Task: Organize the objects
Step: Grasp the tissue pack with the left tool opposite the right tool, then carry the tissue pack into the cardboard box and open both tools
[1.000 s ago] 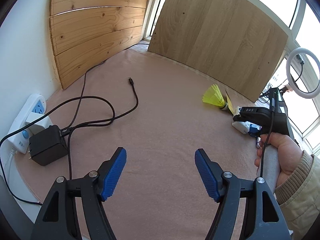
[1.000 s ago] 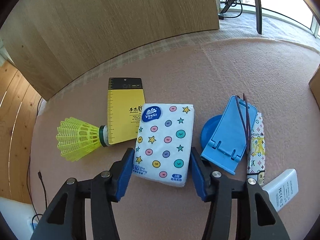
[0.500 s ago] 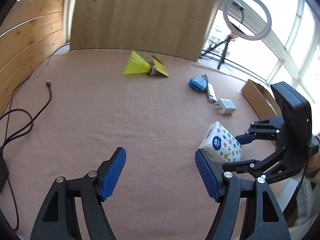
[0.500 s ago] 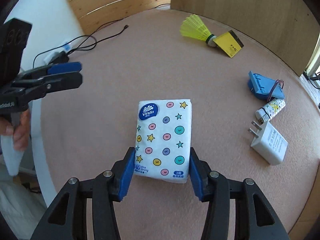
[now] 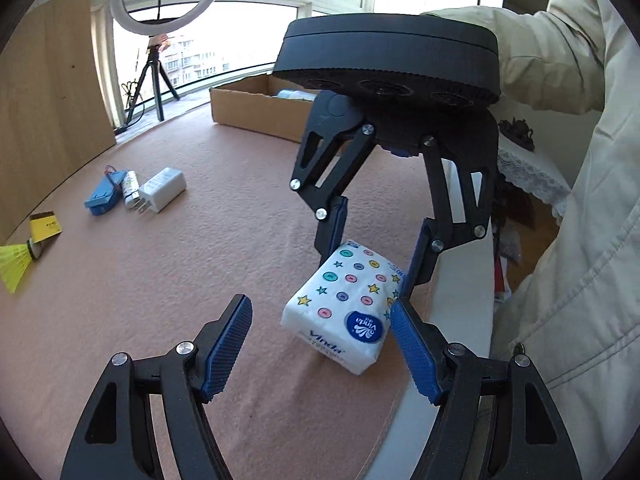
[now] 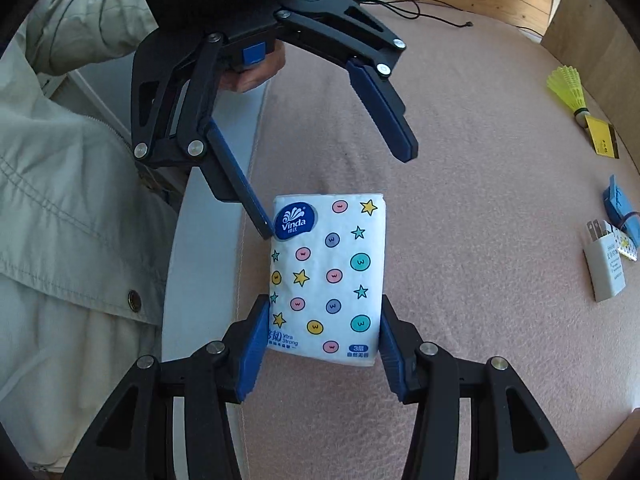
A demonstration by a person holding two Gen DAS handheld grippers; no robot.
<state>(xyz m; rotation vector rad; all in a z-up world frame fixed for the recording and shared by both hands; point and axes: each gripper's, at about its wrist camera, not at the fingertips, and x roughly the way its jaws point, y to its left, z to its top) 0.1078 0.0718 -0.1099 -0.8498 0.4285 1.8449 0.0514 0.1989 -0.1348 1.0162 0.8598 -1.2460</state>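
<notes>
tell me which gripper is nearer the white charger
Left. The left gripper hangs open over the mat; the right gripper grips the tissue pack, farther from the white charger.

Nubby pink cloth tabletop

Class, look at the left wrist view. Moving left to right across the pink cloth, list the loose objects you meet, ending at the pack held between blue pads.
Yellow shuttlecock → yellow card → blue stand → small patterned tube → white charger → tissue pack, held by the right gripper.
</notes>
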